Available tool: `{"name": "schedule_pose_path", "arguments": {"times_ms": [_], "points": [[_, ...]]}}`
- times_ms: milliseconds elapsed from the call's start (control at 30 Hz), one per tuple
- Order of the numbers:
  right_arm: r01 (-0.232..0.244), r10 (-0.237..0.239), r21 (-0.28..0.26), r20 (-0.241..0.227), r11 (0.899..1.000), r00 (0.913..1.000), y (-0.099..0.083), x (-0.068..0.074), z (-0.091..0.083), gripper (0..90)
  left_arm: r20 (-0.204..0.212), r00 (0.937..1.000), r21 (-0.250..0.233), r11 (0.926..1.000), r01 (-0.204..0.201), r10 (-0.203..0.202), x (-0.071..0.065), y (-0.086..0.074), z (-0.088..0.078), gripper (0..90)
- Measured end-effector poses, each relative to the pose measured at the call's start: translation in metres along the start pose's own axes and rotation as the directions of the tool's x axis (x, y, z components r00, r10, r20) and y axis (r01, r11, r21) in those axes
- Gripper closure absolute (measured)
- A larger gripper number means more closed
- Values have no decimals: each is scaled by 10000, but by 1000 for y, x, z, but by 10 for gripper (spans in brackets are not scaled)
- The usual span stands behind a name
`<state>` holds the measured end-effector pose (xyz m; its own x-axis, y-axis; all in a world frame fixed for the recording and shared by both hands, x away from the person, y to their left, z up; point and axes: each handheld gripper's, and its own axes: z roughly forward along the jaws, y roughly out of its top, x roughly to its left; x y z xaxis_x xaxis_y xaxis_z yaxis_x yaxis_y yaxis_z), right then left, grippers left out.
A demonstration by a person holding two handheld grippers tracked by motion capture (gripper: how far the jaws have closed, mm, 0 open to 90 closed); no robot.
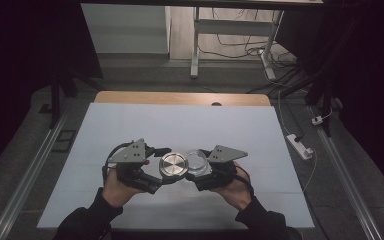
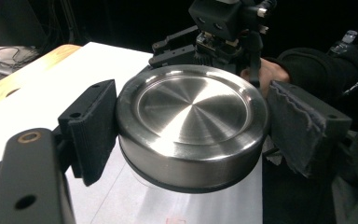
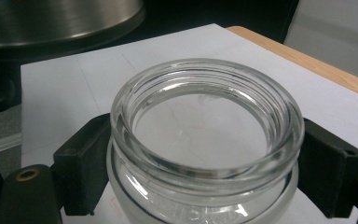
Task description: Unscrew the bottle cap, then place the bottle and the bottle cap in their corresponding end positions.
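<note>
A round steel lid [image 2: 193,121] sits flat side up between the two black pads [image 2: 93,126] of my left gripper [image 2: 193,140], which is shut on its rim. In the high view the lid [image 1: 173,165] hangs just left of a clear, empty glass jar [image 1: 197,161], almost touching it. My right gripper [image 3: 205,168] is shut on the jar [image 3: 205,140] just below its threaded mouth, which stands upright and uncovered. The lid's edge [image 3: 51,18] shows at the top left of the right gripper view. Both grippers [image 1: 166,167] [image 1: 202,169] meet at the table's middle front.
A white sheet [image 1: 130,125] covers the table, with a wooden strip [image 1: 180,98] along its far edge. Beyond it stand a white desk frame [image 1: 196,45] and cables on the floor. A power strip [image 1: 300,146] lies on the floor to the right.
</note>
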<state>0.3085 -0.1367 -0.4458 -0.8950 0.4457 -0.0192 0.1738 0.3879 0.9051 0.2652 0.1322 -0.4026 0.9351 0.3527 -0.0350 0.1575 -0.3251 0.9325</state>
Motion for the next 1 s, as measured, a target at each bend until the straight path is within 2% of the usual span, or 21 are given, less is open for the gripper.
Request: {"name": "schedule_pose_path", "arguments": {"times_ms": [467,733,1000], "points": [[-74,74,-58,33,10000,10000,3,-9,1,148,47,9998,116,9997,-199,198,-8,-10,2,210],[-104,105,-98,105,9999,9999,8,-15,4,148,7,10000,182,9998,-59,59,-13,-21,4,210],[-145,147,-114,185,9998,9997,13,-21,12,148,18,10000,368,9993,34,-35,-17,-33,13,210]]}}
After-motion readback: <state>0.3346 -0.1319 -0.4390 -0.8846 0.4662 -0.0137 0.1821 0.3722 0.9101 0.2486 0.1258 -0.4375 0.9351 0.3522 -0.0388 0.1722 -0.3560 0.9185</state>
